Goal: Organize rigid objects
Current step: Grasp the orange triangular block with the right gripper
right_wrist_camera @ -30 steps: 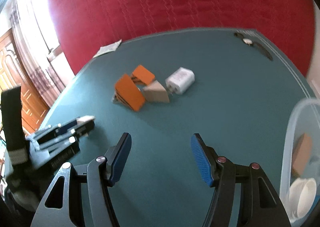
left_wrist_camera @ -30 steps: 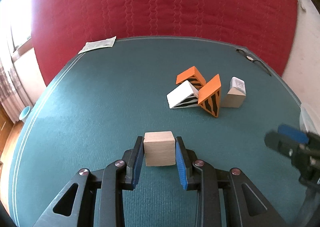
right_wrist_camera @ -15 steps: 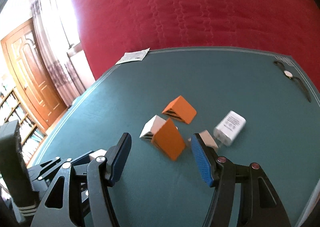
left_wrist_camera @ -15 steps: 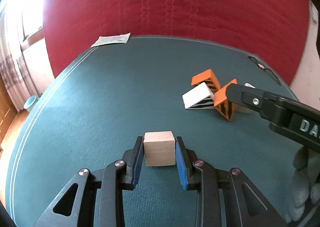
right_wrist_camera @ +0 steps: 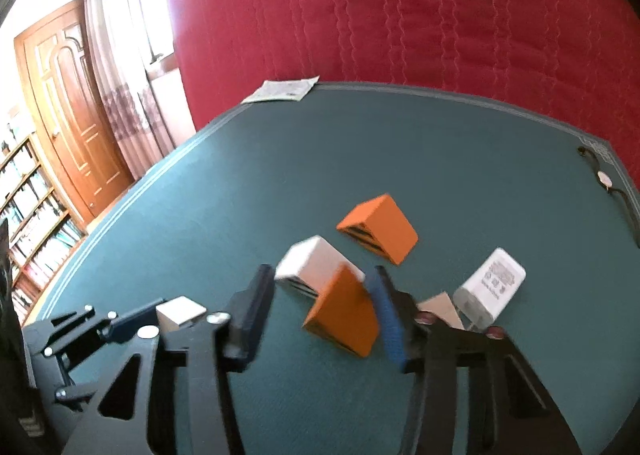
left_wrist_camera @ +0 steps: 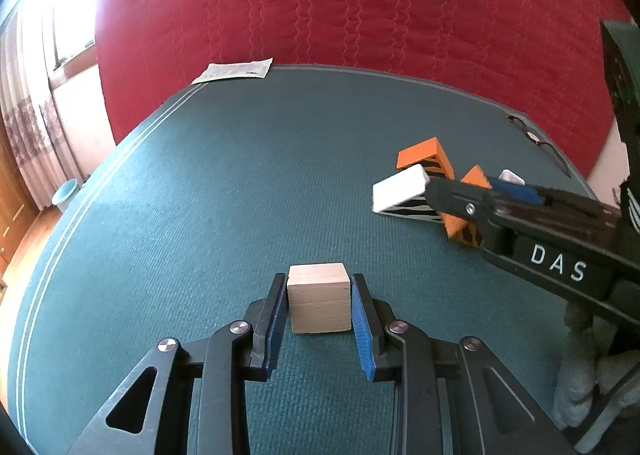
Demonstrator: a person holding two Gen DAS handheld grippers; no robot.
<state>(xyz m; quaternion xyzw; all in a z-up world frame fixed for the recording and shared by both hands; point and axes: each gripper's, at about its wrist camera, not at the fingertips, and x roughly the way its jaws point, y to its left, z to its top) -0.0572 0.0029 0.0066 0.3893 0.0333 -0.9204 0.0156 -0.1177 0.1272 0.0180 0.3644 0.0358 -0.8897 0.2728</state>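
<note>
My left gripper (left_wrist_camera: 319,282) is shut on a pale wooden cube (left_wrist_camera: 318,297), held low over the green mat (left_wrist_camera: 200,215); both also appear in the right wrist view, the left gripper (right_wrist_camera: 176,313) with the cube (right_wrist_camera: 180,309). My right gripper (right_wrist_camera: 322,275) straddles a striped orange wedge (right_wrist_camera: 344,315) and its jaws are closing. The blue right pad is at the wedge's edge, while the left finger still stands clear of it. Behind lie a white striped wedge (right_wrist_camera: 316,267) and a second orange wedge (right_wrist_camera: 380,227). From the left wrist view the right gripper (left_wrist_camera: 466,185) covers part of the pile.
A white charger (right_wrist_camera: 492,287) and a tan wooden wedge (right_wrist_camera: 440,309) lie right of the right gripper. A paper sheet (left_wrist_camera: 234,71) sits at the mat's far edge and a wristwatch (right_wrist_camera: 600,179) at its far right. A red quilted cover rises behind; a door and bookshelf stand left.
My right gripper has swung in toward the pile and its jaws, now narrower, stand around the orange wedge. The left gripper has kept its hold on the cube, nearly still.
</note>
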